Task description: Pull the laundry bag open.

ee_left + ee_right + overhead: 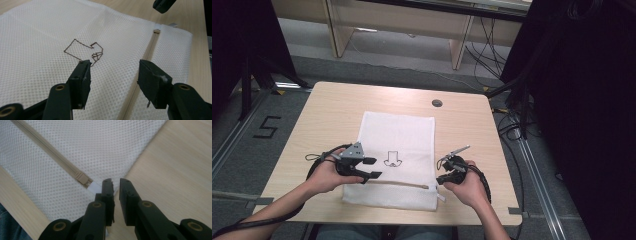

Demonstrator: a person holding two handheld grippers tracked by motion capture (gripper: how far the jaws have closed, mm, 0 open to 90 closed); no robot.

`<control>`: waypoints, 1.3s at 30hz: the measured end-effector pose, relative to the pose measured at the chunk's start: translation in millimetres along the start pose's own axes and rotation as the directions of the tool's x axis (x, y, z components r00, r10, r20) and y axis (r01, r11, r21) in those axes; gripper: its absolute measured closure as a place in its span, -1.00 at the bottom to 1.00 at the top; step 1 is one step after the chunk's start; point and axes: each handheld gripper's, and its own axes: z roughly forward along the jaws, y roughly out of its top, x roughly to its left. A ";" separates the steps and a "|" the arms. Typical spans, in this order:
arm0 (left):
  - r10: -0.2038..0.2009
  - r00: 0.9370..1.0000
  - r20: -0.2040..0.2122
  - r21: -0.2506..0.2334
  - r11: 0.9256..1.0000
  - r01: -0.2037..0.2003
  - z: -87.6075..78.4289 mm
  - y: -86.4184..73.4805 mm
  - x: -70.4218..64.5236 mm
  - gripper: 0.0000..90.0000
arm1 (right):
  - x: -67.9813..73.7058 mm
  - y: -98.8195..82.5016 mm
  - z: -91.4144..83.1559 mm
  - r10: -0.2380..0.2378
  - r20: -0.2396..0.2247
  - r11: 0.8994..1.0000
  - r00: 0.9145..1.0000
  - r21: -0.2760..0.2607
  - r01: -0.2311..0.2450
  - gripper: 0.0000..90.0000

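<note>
Right gripper at the near right corner of the white mesh bag: jaws narrow, a thin gap between them, close by the white zipper tab; whether they pinch it I cannot tell. Best seat the tab squarely between the pads. Left gripper hovers wide over the zipper; press the mesh flat. Bag lies mid-table.

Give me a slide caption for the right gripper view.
Right tool, jaws nearly together, at the white tab beside the zipper's beige end on a white mesh bag lying on the wooden table.
</note>
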 end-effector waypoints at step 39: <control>0.141 0.982 0.127 0.061 0.987 -0.149 59.8 41.4 -40.4 -0.01 | 12.2 4.6 29.9 0.040 -0.037 0.992 0.998 0.118 -0.035 1.00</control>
